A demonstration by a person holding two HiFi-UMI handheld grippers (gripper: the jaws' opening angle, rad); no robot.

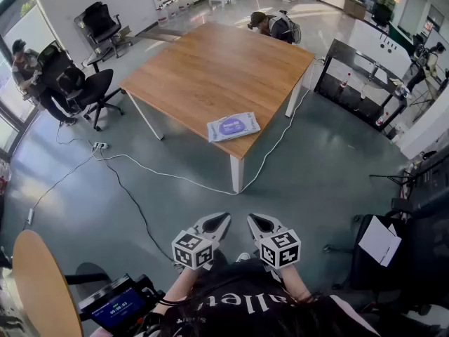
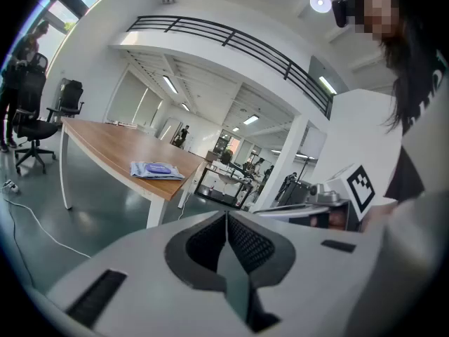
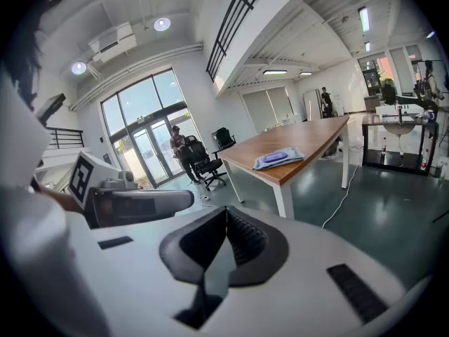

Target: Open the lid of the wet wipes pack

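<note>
Wet wipes pack (image 1: 247, 127) lies flat at the near corner of the surface (image 1: 210, 69), frame centre, purple lid (image 1: 230, 126) up and shut. Left tongs (image 1: 215, 225) and right tongs (image 1: 260, 225), both closed and empty, sit bottom centre, well apart from it. Likely best: approach, pin pack with one, catch lid edge with the other.

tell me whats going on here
A person stands back from a wooden table with a tool in each hand. The left tool and the right tool are both shut and empty, held close to the body. The wet wipes pack lies flat near the table's near corner, untouched, and its lid looks closed.
</note>
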